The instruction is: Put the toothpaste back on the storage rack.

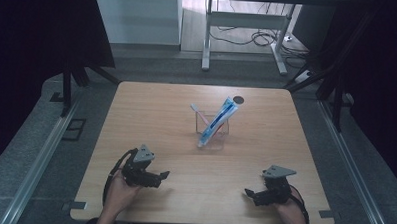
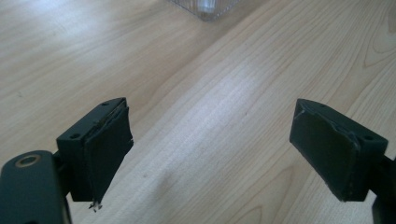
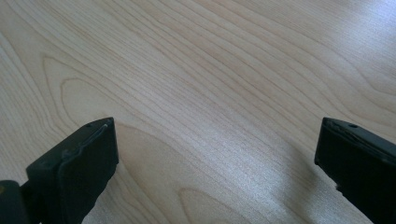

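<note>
Print on the toothpaste tube [image 1: 217,120] is too small to read. It leans in a clear holder [image 1: 213,133], cut off in the left gripper view. Both tongs, left [image 1: 163,176] and right [image 1: 247,194], are spread and hold nothing.

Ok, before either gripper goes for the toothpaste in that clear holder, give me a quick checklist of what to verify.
1. Left gripper jaws apart, nothing between them: ok.
2. Right gripper jaws apart, nothing between them: ok.
3. Toothpaste tube leaning in the clear holder, top end free to grasp: ok.
4. Toothbrush beside the tube, may crowd the grasp: cannot tell.
5. Bare table between the grippers and the holder: ok.
6. Holder steady enough not to tip when the tube is pulled: cannot tell.
</note>
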The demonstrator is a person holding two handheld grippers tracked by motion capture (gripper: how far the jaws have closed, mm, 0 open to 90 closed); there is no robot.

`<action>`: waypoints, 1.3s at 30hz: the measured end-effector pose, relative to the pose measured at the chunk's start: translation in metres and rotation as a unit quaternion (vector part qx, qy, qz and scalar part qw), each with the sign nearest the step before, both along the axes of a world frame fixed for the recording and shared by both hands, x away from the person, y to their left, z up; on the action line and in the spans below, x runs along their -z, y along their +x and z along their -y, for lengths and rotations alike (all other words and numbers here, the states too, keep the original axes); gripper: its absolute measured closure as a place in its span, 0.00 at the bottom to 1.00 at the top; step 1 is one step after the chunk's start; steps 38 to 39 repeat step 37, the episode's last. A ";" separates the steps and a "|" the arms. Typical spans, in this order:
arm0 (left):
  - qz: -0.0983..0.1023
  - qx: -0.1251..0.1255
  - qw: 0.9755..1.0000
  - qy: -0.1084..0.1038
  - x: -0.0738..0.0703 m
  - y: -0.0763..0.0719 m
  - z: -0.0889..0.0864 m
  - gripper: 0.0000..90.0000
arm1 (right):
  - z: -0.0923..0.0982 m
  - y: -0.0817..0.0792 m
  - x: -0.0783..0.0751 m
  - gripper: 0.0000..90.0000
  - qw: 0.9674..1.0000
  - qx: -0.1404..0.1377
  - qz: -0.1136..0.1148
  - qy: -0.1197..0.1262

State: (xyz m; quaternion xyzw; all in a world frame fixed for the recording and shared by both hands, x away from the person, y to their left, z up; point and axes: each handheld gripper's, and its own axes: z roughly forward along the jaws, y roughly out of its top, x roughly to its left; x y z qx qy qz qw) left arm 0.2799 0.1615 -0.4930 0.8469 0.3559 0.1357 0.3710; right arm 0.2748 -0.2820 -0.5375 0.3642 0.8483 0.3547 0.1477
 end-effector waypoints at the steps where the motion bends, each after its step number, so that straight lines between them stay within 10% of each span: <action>1: -0.001 -0.001 1.000 0.000 0.002 0.000 0.000 0.14 | 0.000 0.000 0.000 0.00 1.000 0.000 0.000 0.000; 25: -0.039 -0.007 0.998 0.045 0.044 -0.004 0.012 0.14 | -0.004 0.000 0.002 0.00 1.000 -0.008 -0.002 -0.006; 39: -0.016 -0.002 1.000 0.021 0.051 -0.003 0.008 0.14 | -0.006 0.000 0.003 0.00 1.000 -0.013 -0.004 -0.011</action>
